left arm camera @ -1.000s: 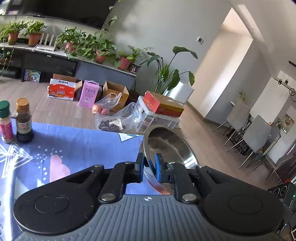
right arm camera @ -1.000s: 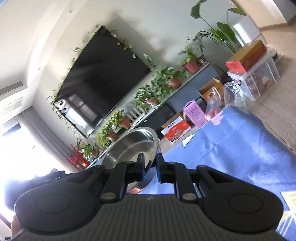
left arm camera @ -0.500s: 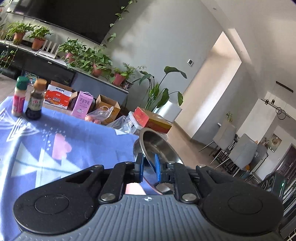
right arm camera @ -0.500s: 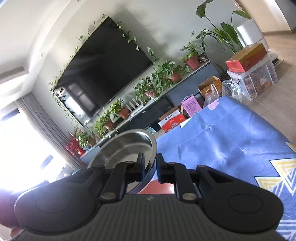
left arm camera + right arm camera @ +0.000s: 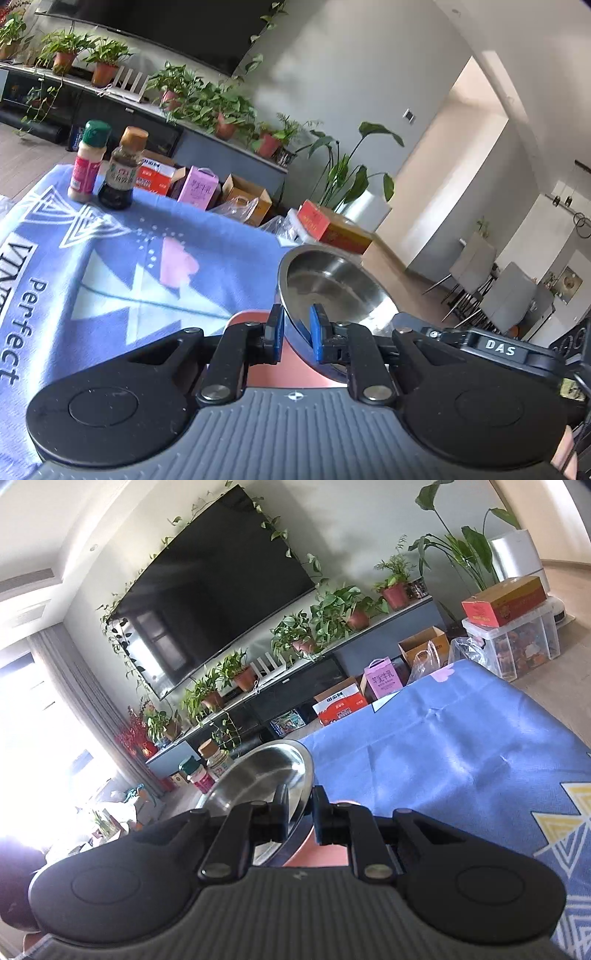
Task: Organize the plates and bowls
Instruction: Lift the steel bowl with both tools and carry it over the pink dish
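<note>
My left gripper (image 5: 297,332) is shut on the rim of a steel bowl (image 5: 332,284), which tilts up to the right above the blue tablecloth (image 5: 122,266). Under the fingers lies a pink plate (image 5: 273,373), mostly hidden. In the right wrist view my right gripper (image 5: 299,812) is shut on the rim of another steel bowl (image 5: 258,771), tilted up to the left. A pink plate (image 5: 325,856) shows below its fingers too. I cannot tell whether either bowl touches the pink plate.
Two sauce bottles (image 5: 103,166) stand at the far left corner of the table; the right wrist view shows these bottles (image 5: 207,768) behind the bowl. Boxes, bags and a plastic crate (image 5: 513,642) sit on the floor beyond the table edge. Dining chairs (image 5: 491,288) stand to the right.
Both grippers have come down toward the table with their bowls. The left view has swung so more tablecloth and the pink plate show; the right view has rolled more level.
</note>
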Tool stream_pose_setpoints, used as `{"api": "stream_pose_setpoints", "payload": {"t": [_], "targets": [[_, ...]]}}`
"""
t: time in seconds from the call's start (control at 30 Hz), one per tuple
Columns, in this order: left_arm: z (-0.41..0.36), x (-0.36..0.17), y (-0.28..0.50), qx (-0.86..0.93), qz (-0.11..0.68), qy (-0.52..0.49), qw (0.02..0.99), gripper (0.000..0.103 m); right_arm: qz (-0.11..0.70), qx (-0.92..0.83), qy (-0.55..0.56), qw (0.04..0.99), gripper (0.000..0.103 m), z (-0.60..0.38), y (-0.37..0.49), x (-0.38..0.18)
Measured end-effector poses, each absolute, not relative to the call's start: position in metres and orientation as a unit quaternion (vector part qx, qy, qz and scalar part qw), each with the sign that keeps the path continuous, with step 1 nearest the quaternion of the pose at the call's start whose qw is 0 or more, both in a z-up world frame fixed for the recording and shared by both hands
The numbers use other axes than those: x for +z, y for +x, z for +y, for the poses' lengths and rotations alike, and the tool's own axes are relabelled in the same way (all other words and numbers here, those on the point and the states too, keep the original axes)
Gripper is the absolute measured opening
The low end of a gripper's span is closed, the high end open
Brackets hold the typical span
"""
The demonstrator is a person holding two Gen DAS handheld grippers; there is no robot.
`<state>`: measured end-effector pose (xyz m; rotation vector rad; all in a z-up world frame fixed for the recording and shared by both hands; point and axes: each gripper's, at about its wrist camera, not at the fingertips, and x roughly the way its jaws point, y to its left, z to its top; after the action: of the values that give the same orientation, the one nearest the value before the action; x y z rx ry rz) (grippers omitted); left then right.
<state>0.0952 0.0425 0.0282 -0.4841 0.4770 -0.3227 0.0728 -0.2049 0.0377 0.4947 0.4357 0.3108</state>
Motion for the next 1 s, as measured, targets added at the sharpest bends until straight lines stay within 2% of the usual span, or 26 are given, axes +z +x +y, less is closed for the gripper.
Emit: {"api": "stream_pose_setpoints", "payload": {"t": [1.0], "targets": [[0.040,0.016,0.088,-0.149,0.262,-0.230,0.926,0.020,0.253,0.127,0.223,0.933,0.041,-0.190,0.077,0.023]]}}
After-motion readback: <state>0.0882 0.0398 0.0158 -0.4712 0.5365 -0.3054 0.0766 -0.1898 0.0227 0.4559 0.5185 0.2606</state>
